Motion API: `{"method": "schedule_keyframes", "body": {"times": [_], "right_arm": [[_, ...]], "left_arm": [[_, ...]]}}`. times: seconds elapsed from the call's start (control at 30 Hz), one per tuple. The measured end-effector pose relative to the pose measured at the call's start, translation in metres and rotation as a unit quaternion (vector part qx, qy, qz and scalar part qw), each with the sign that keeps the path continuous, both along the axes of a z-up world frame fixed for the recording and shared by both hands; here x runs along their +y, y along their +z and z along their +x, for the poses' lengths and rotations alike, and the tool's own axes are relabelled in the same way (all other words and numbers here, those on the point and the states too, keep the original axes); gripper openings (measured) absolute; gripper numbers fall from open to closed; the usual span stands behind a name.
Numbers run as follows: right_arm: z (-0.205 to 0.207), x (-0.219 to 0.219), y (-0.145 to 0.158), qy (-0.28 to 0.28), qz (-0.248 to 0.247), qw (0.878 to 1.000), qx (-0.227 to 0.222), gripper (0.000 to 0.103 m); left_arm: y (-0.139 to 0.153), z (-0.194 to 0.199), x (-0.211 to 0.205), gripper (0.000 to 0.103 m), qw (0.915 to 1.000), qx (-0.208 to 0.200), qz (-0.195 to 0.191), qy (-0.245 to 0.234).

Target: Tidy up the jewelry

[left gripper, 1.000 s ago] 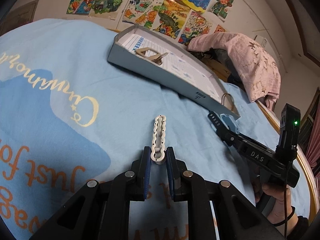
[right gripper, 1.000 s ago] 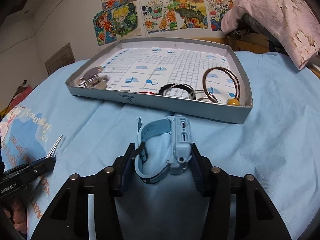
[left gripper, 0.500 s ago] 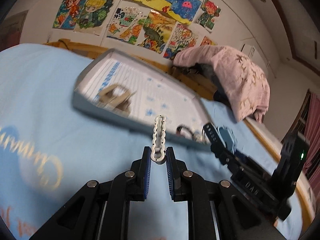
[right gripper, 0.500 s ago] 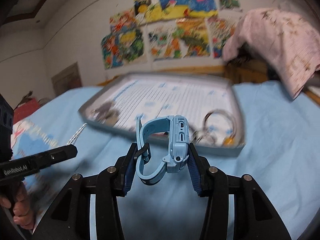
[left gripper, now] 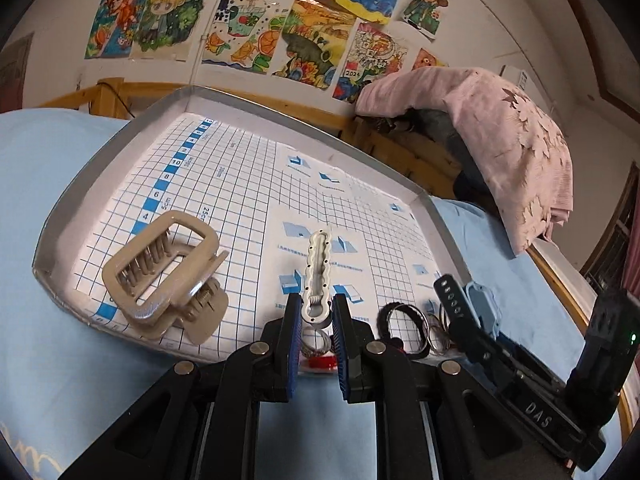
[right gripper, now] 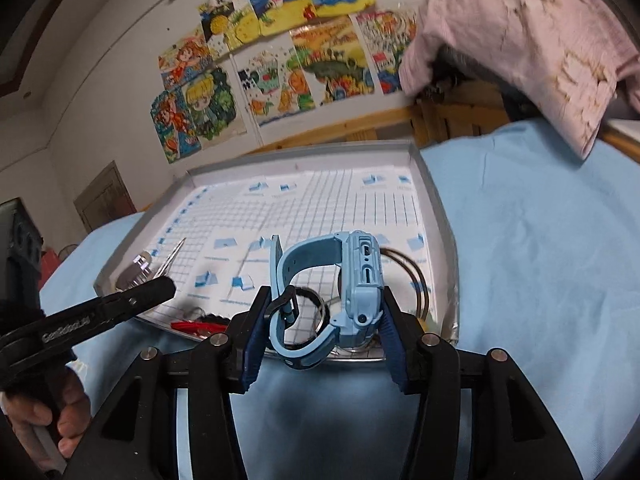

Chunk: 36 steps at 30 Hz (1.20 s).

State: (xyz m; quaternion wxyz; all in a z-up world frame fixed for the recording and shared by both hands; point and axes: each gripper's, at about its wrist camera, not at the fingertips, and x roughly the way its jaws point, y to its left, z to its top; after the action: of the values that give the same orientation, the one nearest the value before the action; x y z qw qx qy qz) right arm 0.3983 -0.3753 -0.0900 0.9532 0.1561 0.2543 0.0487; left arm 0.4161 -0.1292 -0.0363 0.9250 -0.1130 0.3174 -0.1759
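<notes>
A slim white hair clip (left gripper: 318,264) sticks forward out of my left gripper (left gripper: 316,320), which is shut on its spring end, above the near part of the grey tray (left gripper: 60,216). A beige claw clip (left gripper: 160,272) lies in the tray to its left. My right gripper (right gripper: 322,320) carries a light blue watch (right gripper: 360,280) over the tray's near rim (right gripper: 440,216). Its jaws are opening, and the pads still touch the watch. Black hair ties (left gripper: 400,328) and a brown hair tie (right gripper: 416,280) lie below it.
The tray is lined with blue grid paper and rests on a light blue sheet (right gripper: 520,260). A red item (left gripper: 320,362) lies at its near edge. Behind it are a wooden rail (left gripper: 120,92), a pink cloth (left gripper: 500,140) and drawings on the wall.
Both grippers have moved forward from over the sheet to the tray's near edge, each carrying its item. The left one rose with the white clip.
</notes>
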Motion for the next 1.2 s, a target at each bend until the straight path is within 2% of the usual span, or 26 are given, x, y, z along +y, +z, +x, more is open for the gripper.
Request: {"method": "schedule_keyframes", "body": {"times": [0.07, 0.3, 0.43, 0.53, 0.63, 0.67, 0.7, 0.83, 0.9, 0.93, 1.07, 1.2], "right_arm": [[0.001, 0.004, -0.002, 0.001, -0.005, 1.0, 0.002, 0.053], [-0.001, 0.007, -0.002, -0.005, -0.005, 1.0, 0.002, 0.059], [-0.002, 0.003, -0.004, -0.006, -0.001, 1.0, 0.001, 0.063], [-0.003, 0.002, -0.003, -0.008, 0.002, 1.0, -0.002, 0.066], [-0.005, -0.002, -0.003, -0.012, 0.009, 1.0, -0.006, 0.069], [-0.006, -0.003, -0.003, -0.013, 0.011, 1.0, -0.008, 0.07], [-0.007, -0.004, -0.003, -0.014, 0.012, 1.0, -0.011, 0.071], [-0.012, -0.008, 0.002, -0.017, 0.021, 0.999, -0.032, 0.075], [-0.014, -0.008, 0.003, -0.02, 0.023, 0.999, -0.038, 0.078], [-0.017, -0.009, 0.005, -0.023, 0.024, 0.999, -0.044, 0.079], [-0.035, -0.014, 0.021, -0.036, 0.031, 0.995, -0.089, 0.09], [-0.064, -0.016, 0.043, -0.041, 0.028, 0.989, -0.141, 0.093]], "left_arm": [[0.001, 0.001, -0.002, 0.014, 1.0, 0.003, 0.003, -0.003], [0.0, 0.004, 0.002, 0.014, 0.9997, 0.014, -0.019, 0.007], [0.002, 0.005, -0.002, 0.015, 0.9996, 0.023, 0.002, 0.014], [0.004, 0.005, -0.003, 0.027, 0.9996, 0.022, 0.004, 0.016], [0.008, 0.002, 0.0, 0.049, 0.9995, 0.015, -0.011, 0.024], [0.01, 0.001, 0.002, 0.061, 0.9994, 0.012, -0.017, 0.029], [0.011, -0.001, 0.003, 0.065, 0.9991, 0.007, -0.022, 0.035], [0.018, -0.008, 0.007, 0.07, 0.9986, -0.004, -0.037, 0.038], [0.021, -0.013, 0.007, 0.079, 0.9984, -0.012, -0.037, 0.041], [0.023, -0.016, 0.008, 0.08, 0.9982, -0.017, -0.035, 0.045], [0.038, -0.034, 0.01, 0.096, 0.9958, -0.048, -0.002, 0.078], [0.061, -0.059, 0.016, 0.1, 0.9921, -0.079, 0.016, 0.096]]}}
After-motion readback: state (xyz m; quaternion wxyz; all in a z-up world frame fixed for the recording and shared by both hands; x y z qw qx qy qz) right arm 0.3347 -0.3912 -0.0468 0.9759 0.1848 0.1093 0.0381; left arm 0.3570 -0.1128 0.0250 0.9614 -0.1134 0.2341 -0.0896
